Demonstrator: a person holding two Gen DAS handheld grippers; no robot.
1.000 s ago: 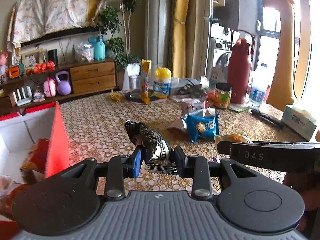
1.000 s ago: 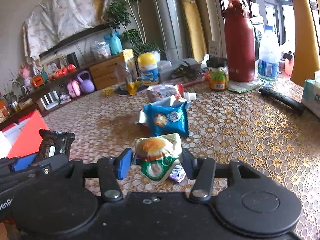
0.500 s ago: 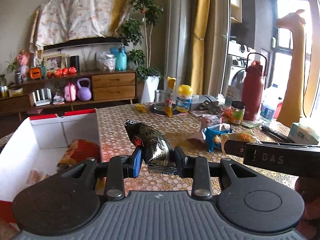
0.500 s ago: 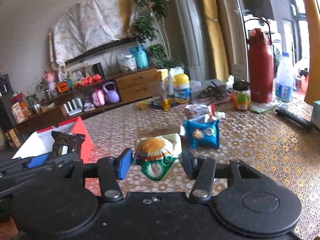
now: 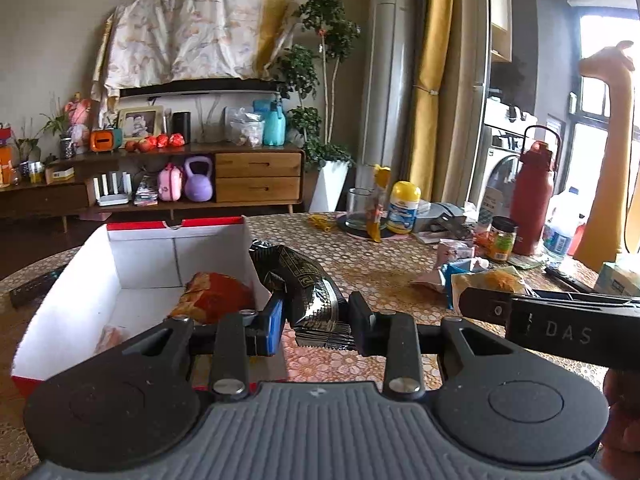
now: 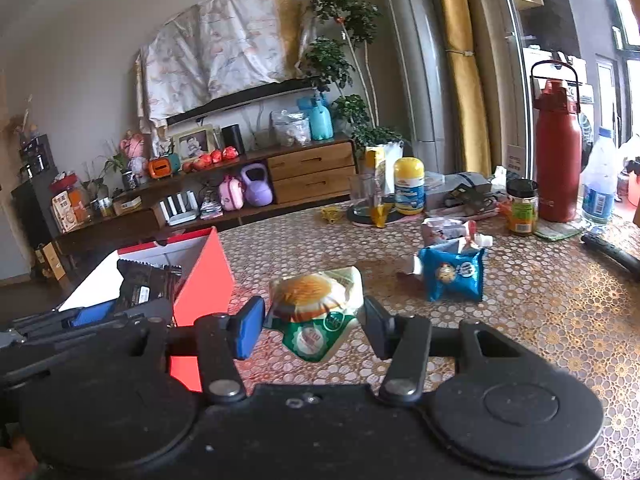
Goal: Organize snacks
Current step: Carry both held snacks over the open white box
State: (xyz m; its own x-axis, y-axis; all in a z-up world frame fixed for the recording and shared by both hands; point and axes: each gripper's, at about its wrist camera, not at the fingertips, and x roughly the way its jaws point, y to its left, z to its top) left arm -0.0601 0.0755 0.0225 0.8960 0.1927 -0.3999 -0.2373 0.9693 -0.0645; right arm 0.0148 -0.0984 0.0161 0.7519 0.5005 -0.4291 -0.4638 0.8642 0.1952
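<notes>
- Both grippers have swung left since earlier, and the red box (image 5: 176, 236) now shows its white inside.
- Left gripper (image 5: 316, 320) narrowly clamps a black snack pack (image 5: 308, 292), just right of the box.
- Right gripper (image 6: 314, 326), wider, grips a bun packet (image 6: 316, 308).

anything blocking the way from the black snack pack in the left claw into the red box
Nothing visible does. The left claw holds the black snack pack just beside the red box, whose top is open. An orange-red packet already lies inside, with bare floor around it.
</notes>
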